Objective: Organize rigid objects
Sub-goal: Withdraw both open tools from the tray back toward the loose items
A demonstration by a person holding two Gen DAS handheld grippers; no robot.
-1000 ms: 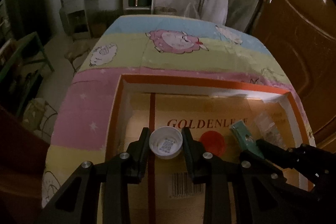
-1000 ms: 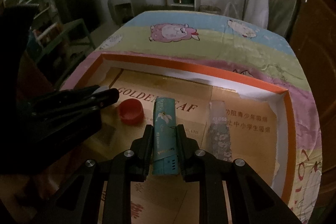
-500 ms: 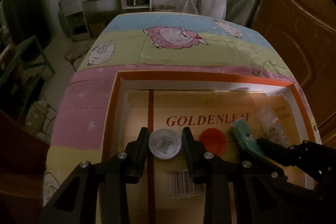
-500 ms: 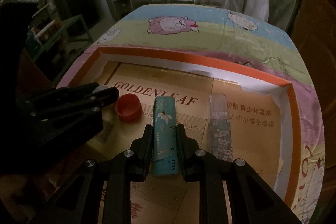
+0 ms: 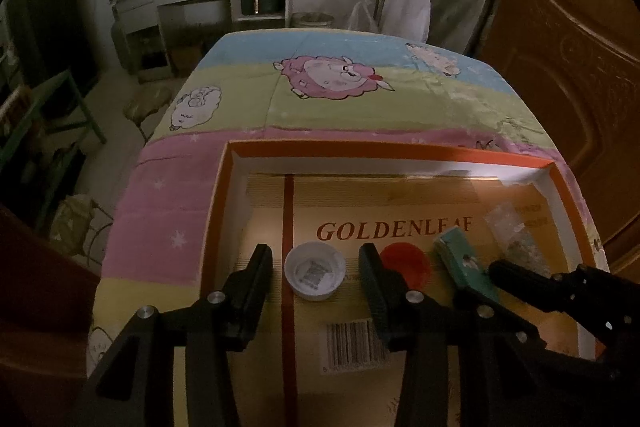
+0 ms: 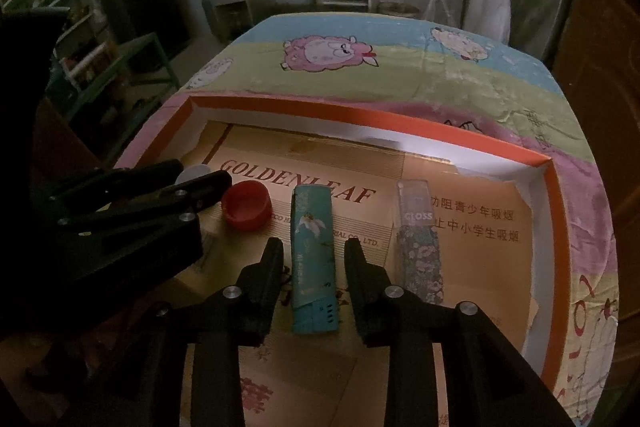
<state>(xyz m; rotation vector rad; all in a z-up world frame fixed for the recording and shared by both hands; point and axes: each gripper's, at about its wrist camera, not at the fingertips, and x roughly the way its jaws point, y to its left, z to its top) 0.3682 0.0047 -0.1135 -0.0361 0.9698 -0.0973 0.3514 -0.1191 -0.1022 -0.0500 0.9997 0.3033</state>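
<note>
While my left gripper point(image 5: 315, 255) stands wide around the white cap point(image 5: 315, 270), my right gripper point(image 6: 314, 247) gapes beside the teal box point(image 6: 313, 259), inside the tray point(image 6: 548, 227).

In the right wrist view the left gripper point(image 6: 200, 179) hides nearly all of the white cap point(image 6: 195, 171) at nine o'clock, the tray's point(image 6: 554, 211) near edge is cut off at six o'clock, and the cans on the far shelf point(image 6: 86, 61) are too small to tell.

Matt cardboard tray point(image 5: 224, 211), plastic cap point(image 5: 315, 270)
</note>
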